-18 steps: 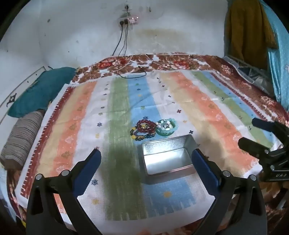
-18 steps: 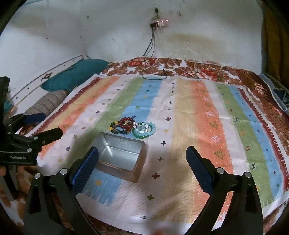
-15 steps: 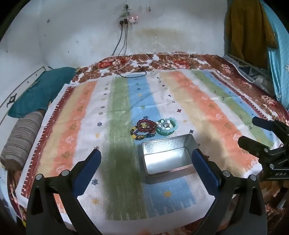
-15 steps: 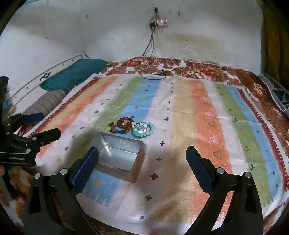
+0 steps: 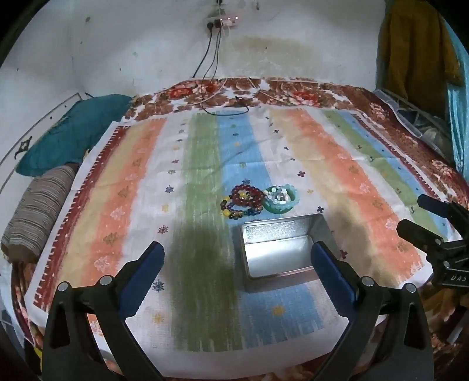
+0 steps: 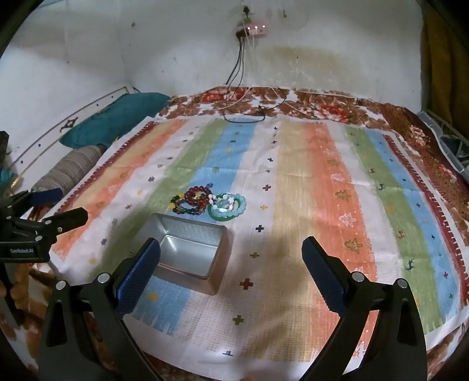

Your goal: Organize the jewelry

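An open, empty metal tin (image 5: 278, 249) (image 6: 190, 252) stands on the striped cloth (image 5: 199, 181). Just beyond it lies a cluster of bead bracelets: a dark red one (image 5: 247, 196) (image 6: 198, 195) on a multicoloured one (image 5: 234, 212), and a teal one with pale beads (image 5: 280, 200) (image 6: 227, 206). My left gripper (image 5: 237, 266) is open and empty, above the cloth near the tin's left side. My right gripper (image 6: 231, 263) is open and empty, to the right of the tin. Each gripper shows at the edge of the other's view: the right one in the left wrist view (image 5: 431, 219), the left one in the right wrist view (image 6: 49, 208).
The cloth covers a bed with a floral sheet (image 5: 293, 91). A teal pillow (image 5: 73, 132) and a striped bolster (image 5: 38, 214) lie at the left. Charger cables (image 5: 225, 102) hang from a wall socket (image 5: 222, 20) onto the far edge. Clothes (image 5: 416, 49) hang at the right.
Both views have shifted very slightly; the tin and bracelets stay put and both grippers stay open.
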Tool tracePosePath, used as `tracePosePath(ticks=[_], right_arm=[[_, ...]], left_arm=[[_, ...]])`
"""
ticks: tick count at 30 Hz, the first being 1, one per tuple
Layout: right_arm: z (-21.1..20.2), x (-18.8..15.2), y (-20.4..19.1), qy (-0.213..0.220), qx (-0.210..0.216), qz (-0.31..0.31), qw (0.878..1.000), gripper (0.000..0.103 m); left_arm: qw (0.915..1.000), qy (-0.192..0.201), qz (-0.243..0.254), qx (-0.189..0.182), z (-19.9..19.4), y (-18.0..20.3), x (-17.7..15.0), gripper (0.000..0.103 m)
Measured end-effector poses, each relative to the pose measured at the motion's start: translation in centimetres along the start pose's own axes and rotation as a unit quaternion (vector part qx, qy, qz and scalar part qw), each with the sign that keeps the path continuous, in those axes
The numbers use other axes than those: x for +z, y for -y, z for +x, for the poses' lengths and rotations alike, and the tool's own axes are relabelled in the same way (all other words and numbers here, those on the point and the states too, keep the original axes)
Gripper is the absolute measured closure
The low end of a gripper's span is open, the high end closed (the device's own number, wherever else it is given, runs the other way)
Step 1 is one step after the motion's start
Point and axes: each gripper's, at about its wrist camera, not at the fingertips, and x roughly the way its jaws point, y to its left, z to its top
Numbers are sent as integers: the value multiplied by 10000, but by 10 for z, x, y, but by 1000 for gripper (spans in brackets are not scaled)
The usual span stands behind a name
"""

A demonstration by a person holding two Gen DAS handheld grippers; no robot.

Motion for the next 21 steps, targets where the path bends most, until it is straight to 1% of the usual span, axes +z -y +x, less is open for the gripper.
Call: tracePosePath(ticks=[2,5,7,14,16,19,21], right_arm=[[1,0,1,-29,17,13,10000,5],[2,0,1,-63,32,1,10000,5],[4,-1,0,-79,37,-13,10000,5],[6,-1,0,-140,42,-10,9999,5],[6,-3,1,-173,84,-2,9998,5],[7,-2,0,-198,74,-18,9998,5],[8,-2,0,-185,80,0,9998,5]], left_arm=[[10000,-1,43,65,0,2,-1,6],[9998,-102,153,-8,2,7,-1,6],[9997,-129,201,80,3,8,-2,6],[9999,-87,51,30,1,4,1,6],[9998,-114,12,-151,1,4,2,6],[9999,-97,53,-62,0,5,2,6],[9999,-96,68,-69,1,6,2,6]])
